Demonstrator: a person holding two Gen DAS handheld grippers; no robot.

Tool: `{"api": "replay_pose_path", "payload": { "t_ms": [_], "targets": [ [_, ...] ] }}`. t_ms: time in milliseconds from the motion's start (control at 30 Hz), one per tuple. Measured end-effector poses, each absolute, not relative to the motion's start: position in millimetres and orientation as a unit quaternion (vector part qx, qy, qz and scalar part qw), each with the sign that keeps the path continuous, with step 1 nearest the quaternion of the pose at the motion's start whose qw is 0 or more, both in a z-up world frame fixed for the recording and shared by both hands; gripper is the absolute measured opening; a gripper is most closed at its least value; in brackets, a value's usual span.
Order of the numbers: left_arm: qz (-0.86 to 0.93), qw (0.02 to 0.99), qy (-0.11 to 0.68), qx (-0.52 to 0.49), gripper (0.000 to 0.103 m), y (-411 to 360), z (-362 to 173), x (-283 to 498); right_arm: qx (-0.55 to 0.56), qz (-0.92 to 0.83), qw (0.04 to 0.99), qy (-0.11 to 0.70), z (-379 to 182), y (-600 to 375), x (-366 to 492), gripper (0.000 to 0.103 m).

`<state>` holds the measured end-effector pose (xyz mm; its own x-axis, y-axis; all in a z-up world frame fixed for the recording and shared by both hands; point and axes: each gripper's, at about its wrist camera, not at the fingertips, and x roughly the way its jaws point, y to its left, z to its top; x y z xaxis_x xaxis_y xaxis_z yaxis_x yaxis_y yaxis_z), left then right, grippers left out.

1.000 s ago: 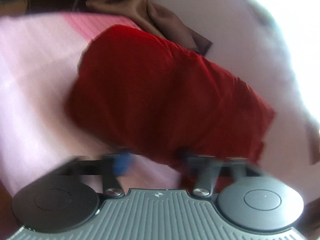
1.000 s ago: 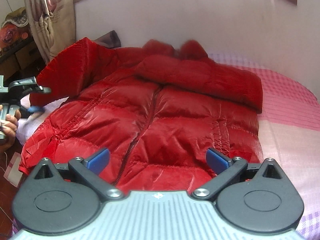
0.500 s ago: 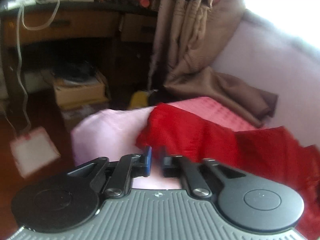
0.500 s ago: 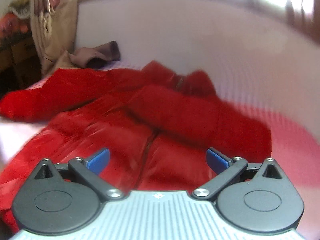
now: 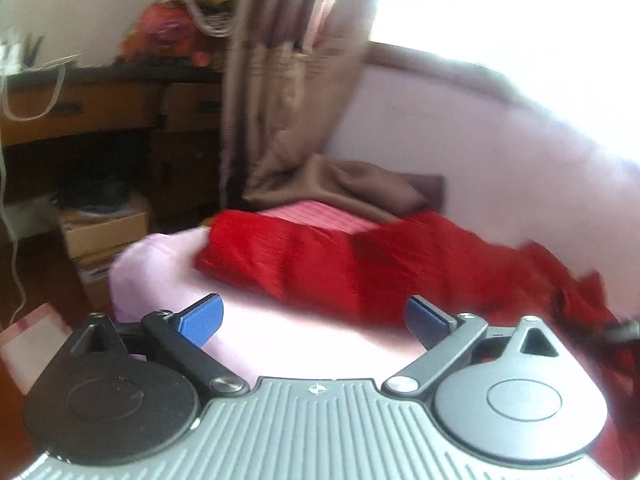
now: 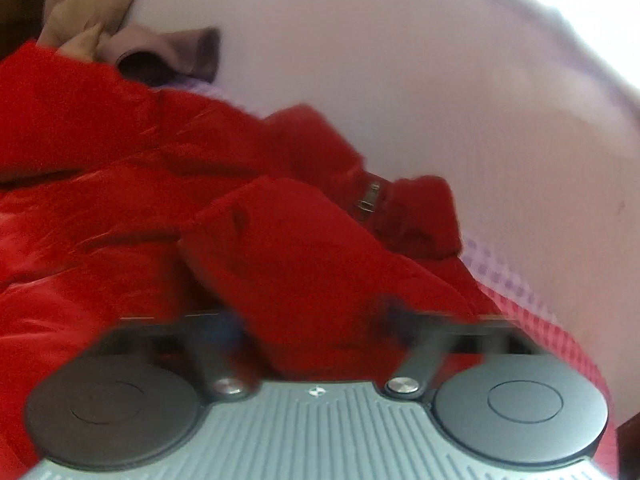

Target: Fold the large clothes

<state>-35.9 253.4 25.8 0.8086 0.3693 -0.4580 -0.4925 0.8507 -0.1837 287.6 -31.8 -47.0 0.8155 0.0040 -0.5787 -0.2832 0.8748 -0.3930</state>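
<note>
A red puffer jacket [image 6: 120,200] lies spread on the pink bed [image 6: 520,292], its zipper pull [image 6: 370,196] near the collar. One sleeve [image 6: 304,248] is folded across the chest. My right gripper [image 6: 308,320] is blurred; its jaws are closing, and that sleeve fills the gap between them. In the left wrist view the other sleeve [image 5: 312,260] lies flat toward the bed's corner [image 5: 168,264]. My left gripper [image 5: 314,318] hangs short of it, jaws opening wide, with only bedsheet between the blue pads [image 5: 200,318].
A brown curtain [image 5: 288,100] hangs past the bed's far corner, its end bunched on the mattress. Cardboard boxes [image 5: 104,232] sit on the floor under a dark desk [image 5: 100,96]. A pale wall [image 6: 440,80] runs along the bed's far side.
The left gripper let go of the sleeve cuff, opened wide and drew back and up. The right gripper moved forward and down onto the folded sleeve, and its jaws came together around it.
</note>
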Motion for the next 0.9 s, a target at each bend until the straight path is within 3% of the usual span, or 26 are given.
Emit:
{"api": "replay_pose_path", "payload": {
  "t_ms": [33,233,367,667,733,800,867,900],
  "targets": [
    [0.217,0.942,0.213,-0.141,0.096,243.6,25.1,-35.9,-0.220,0.072,0.929,0.289,-37.5,-47.8,286.3,0.025],
    [0.161,0.962,0.214,-0.049,0.100,196.3,25.1,-37.8,-0.136,-0.004,0.971,0.199,47.3,-191.7,221.7,0.024],
    [0.142,0.968,0.206,-0.028,0.100,176.8,25.6,-43.4,-0.103,-0.099,0.972,0.188,77.4,-310.6,169.3,0.025],
    [0.140,0.958,0.243,-0.063,0.102,167.5,16.2,-43.7,0.031,-0.222,0.928,0.299,-8.1,-495.4,109.7,0.026],
    [0.137,0.953,0.260,-0.076,0.102,173.4,12.8,-42.3,0.092,-0.241,0.913,0.316,-30.6,-521.3,97.2,0.033],
    [0.139,0.949,0.266,-0.094,0.102,182.2,9.9,-44.7,0.125,-0.254,0.908,0.309,-41.6,-530.3,79.7,0.057],
    [0.147,0.946,0.271,-0.104,0.102,188.6,6.7,-49.5,0.157,-0.232,0.921,0.272,-39.3,-521.7,50.7,0.059],
    [0.150,0.943,0.275,-0.109,0.102,192.0,5.3,-51.2,0.164,-0.206,0.931,0.254,-34.7,-511.8,35.4,0.064]
  ]
}}
